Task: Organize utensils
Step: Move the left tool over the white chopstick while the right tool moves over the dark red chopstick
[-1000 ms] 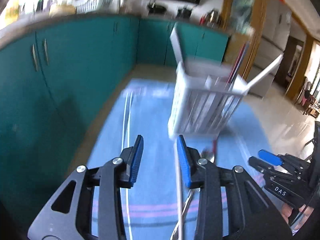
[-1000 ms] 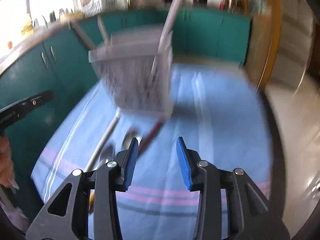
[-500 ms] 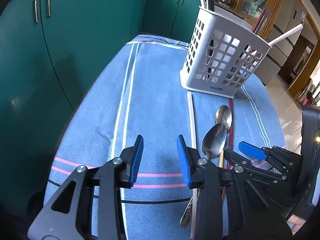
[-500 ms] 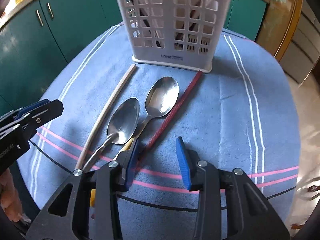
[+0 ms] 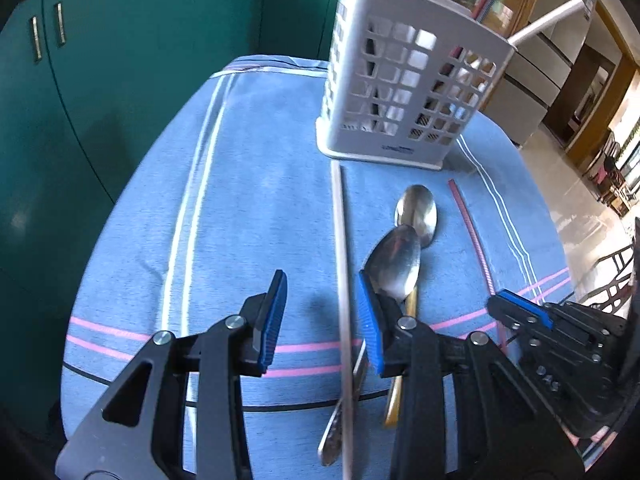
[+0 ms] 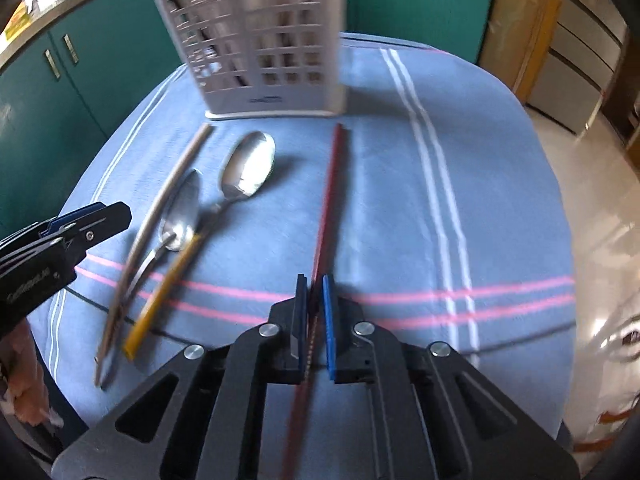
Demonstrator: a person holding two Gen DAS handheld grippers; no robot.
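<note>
Starting at the left: the left gripper [image 5: 322, 318] has its jaws apart and released, straddling the pale chopstick [image 5: 340, 264], which runs between the pads without either pad pressing on it. Looks lined up like that so 1 squeeze would catch the stick mid-length.

Just right of that gripper's right-hand pad sit 2 spoons, the near spoon [image 5: 396, 266] with its bowl partly overlapping the far spoon [image 5: 418, 210], whose handle looks yellow. They're lying handle-toward-the-grippers, which I'd guess makes them easy to grab by the stem.

Further right, the right gripper [image 6: 314, 316] is closing on the red chopstick [image 6: 332, 200], which runs lengthwise between its pads and out ahead; the pads look tight against it, so I'd call it clamped. Gripping near the back end leaves a long front to drop in tip-first.

The white caddy [image 6: 256, 36] stands straight ahead of both grippers on the blue cloth [image 6: 400, 208], already holding some utensils. So 4 pieces are still out.
</note>
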